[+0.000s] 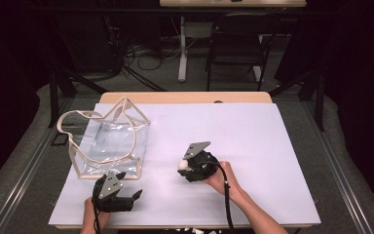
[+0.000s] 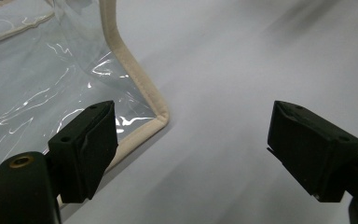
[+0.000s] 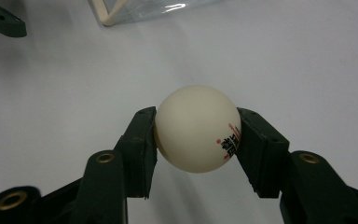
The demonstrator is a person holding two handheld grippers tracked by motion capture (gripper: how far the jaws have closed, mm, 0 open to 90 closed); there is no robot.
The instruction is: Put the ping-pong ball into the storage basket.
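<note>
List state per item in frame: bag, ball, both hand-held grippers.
Clear tote bag: lying on the white table, mouth open, nothing visible inside.
Table tennis ball: clamped between the jaws, off the table.
Right hand-held gripper: shut on the ball.
Left hand-held gripper: open, nothing between the jaws, beside the bag's corner.

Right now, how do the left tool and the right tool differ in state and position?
The left tool is open with nothing between its jaws; the right tool is shut on a white ball. The left tool sits beside the clear bag; the right tool is farther from it, mid-table. Both have black jaws and are hand-held.
</note>
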